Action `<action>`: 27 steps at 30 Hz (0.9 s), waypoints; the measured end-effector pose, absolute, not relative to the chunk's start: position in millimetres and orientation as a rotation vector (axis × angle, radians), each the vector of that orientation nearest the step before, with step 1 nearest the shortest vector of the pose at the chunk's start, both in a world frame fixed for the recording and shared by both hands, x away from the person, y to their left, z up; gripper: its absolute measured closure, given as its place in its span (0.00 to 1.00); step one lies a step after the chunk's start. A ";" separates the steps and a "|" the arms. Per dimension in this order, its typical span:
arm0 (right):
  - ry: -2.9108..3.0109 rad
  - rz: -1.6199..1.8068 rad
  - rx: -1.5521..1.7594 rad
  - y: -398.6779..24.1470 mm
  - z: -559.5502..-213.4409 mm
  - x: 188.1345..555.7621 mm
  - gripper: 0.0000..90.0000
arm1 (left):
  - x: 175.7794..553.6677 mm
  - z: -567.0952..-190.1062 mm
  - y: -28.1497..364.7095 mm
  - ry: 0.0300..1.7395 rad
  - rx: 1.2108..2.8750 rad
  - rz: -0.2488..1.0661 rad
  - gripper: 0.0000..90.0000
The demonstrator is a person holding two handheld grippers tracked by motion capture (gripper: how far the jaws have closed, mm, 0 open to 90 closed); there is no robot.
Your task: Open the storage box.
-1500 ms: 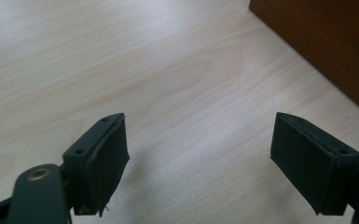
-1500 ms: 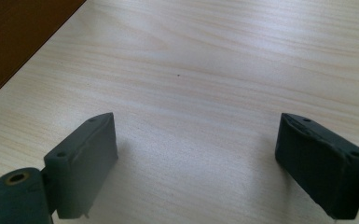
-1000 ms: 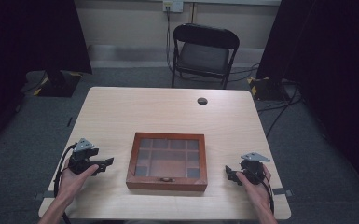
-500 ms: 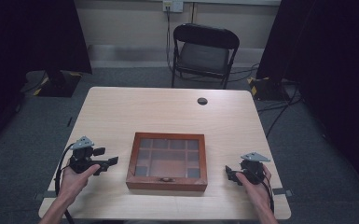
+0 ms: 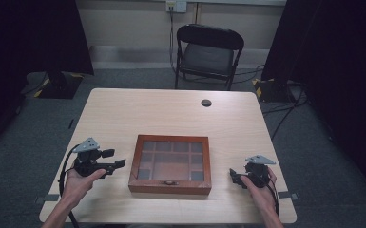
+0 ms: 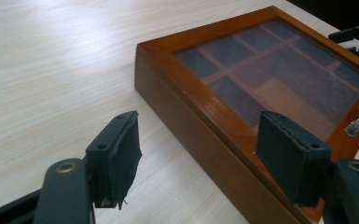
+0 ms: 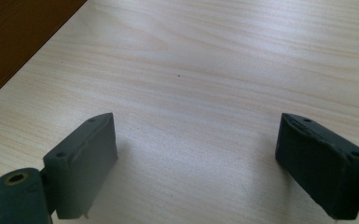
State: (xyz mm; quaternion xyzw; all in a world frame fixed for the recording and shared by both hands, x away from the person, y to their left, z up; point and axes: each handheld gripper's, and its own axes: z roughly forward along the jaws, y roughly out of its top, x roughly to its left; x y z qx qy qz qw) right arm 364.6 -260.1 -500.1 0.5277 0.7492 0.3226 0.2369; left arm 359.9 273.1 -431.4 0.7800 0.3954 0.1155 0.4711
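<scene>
The wooden box [image 5: 170,164] sits latched and untouched on the surface [image 5: 123,114]; the left claw [image 5: 119,164], narrowing yet spread with nothing between, nears it, while the right claw [image 5: 233,175] waits spread.

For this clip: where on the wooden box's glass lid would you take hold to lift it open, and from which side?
Probably at the front edge of the lid, beside the small metal clasp, coming from the person's side of the table. The wooden box lies flat and closed, and the clasp sits mid-front, so the hinges are presumably along the far edge. The frame is thin enough there for open tongs to pinch.
</scene>
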 end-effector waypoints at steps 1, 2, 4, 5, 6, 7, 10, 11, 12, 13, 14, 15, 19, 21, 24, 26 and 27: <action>2.054 0.884 1.446 -260.1 -500.1 364.6 0.13 | 359.4 -429.8 270.4 0.957 1.912 0.283 0.34; 2.054 0.884 1.446 -260.1 -500.1 364.6 0.13 | 359.4 -429.8 270.4 0.957 1.912 0.283 0.34; 2.054 0.885 1.447 -260.1 -500.1 364.6 0.13 | 358.3 -427.6 266.5 0.933 1.918 0.283 0.34; 2.054 0.885 1.446 -260.1 -500.1 364.6 0.13 | 357.7 -426.8 264.2 0.919 1.925 0.285 0.34; 2.054 0.885 1.446 -260.1 -500.1 364.6 0.13 | 357.3 -426.3 262.4 0.901 1.935 0.290 0.34; 2.054 0.885 1.446 -260.1 -500.1 364.6 0.13 | 356.7 -426.1 260.6 0.893 1.938 0.287 0.34; 2.054 0.885 1.446 -260.1 -500.1 364.6 0.13 | 357.2 -423.8 257.0 0.876 1.937 0.275 0.33; 2.054 0.885 1.446 -260.1 -500.1 364.6 0.13 | 357.5 -421.6 254.4 0.866 1.935 0.271 0.34; 2.054 0.885 1.446 -260.1 -500.1 364.6 0.13 | 357.7 -420.2 252.3 0.862 1.936 0.277 0.34; 2.054 0.885 1.447 -260.1 -500.1 364.6 0.13 | 358.3 -419.0 251.7 0.857 1.951 0.282 0.34; 2.054 0.885 1.447 -260.1 -500.1 364.6 0.13 | 358.3 -419.0 251.7 0.857 1.951 0.282 0.34; 2.054 0.885 1.447 -260.1 -500.1 364.6 0.13 | 359.3 -418.7 248.8 0.856 1.957 0.266 0.34; 2.055 0.885 1.443 -260.2 -500.1 364.8 0.13 | 361.3 -418.2 242.8 0.844 1.971 0.253 0.36; 2.056 0.885 1.443 -260.2 -500.0 364.8 0.13 | 362.0 -416.1 239.8 0.827 1.981 0.258 0.36; 2.057 0.884 1.444 -260.2 -500.0 364.8 0.13 | 363.9 -412.3 234.2 0.818 1.983 0.251 0.37; 2.058 0.884 1.444 -260.2 -500.0 364.8 0.13 | 364.8 -409.8 230.8 0.801 1.989 0.251 0.38; 2.058 0.884 1.443 -260.2 -500.0 364.8 0.13 | 365.4 -407.4 227.2 0.788 1.989 0.252 0.38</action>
